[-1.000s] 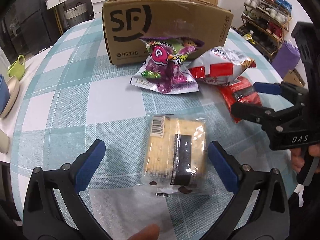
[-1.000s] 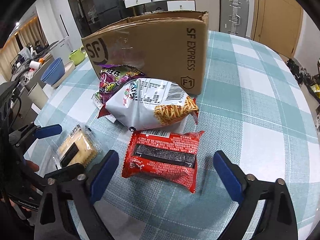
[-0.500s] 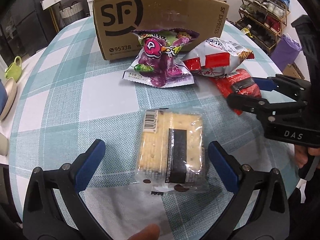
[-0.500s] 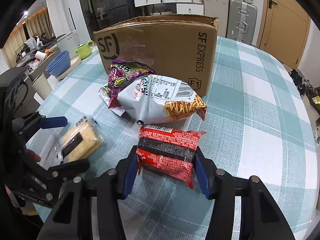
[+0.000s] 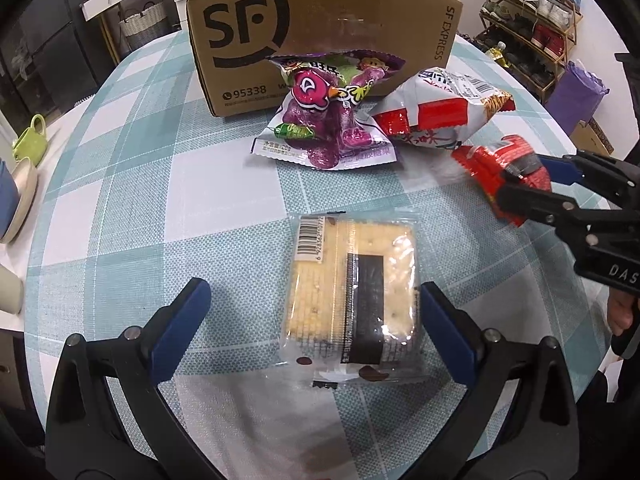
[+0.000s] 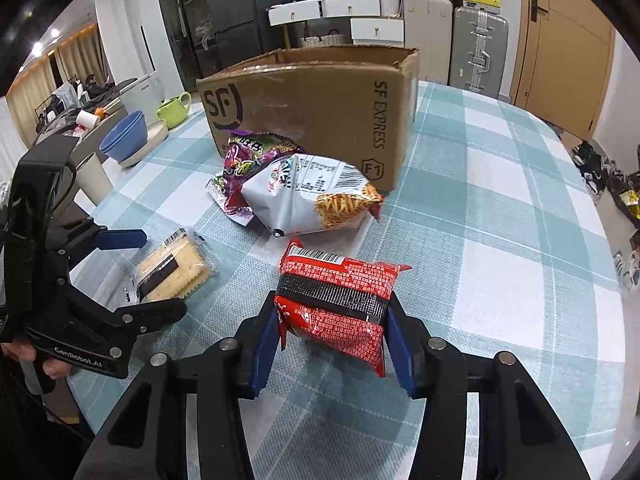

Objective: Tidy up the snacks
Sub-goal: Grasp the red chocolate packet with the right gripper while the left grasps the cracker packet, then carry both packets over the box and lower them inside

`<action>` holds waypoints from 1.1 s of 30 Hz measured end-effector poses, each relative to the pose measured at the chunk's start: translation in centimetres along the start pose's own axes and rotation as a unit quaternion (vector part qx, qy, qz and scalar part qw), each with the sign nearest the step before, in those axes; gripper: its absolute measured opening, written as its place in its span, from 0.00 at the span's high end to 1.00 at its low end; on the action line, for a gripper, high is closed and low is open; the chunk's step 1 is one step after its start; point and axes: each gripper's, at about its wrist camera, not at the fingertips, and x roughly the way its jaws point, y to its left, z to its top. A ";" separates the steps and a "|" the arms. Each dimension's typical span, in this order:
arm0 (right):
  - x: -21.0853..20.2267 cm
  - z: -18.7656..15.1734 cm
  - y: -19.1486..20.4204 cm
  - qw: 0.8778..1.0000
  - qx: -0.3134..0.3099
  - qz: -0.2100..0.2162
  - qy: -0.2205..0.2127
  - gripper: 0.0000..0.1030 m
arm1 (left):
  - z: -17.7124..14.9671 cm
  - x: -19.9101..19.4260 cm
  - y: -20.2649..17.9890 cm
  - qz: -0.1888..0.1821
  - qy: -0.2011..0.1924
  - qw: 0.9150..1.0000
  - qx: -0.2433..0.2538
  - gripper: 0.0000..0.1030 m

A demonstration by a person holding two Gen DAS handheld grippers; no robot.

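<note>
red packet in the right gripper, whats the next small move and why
Probably lift it higher and carry it toward the open box. The right gripper has just closed on the red packet, its pads pressing both sides, and the packet's front is tilted up off the table. The box behind the other snacks looks like the likely place for it.
</note>
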 end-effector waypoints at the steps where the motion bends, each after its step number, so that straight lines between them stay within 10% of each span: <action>1: -0.2 -0.1 -0.1 1.000 0.002 0.000 -0.001 0.52 | 0.0 -0.1 0.0 -0.001 0.000 1.000 0.002 0.03; 7: -1.2 -0.6 -0.7 1.000 0.013 -0.002 -0.013 0.52 | -0.5 -1.0 -0.2 -0.028 -0.011 1.000 0.003 0.20; 10: -1.7 -0.7 -0.9 1.000 0.016 -0.004 -0.020 0.52 | -0.7 -1.6 -0.5 -0.047 -0.019 0.999 0.009 0.46; 33: -5.0 0.3 -0.5 0.997 0.017 0.014 -0.079 0.52 | -0.2 -6.6 0.4 -0.030 -0.080 0.996 -0.017 0.46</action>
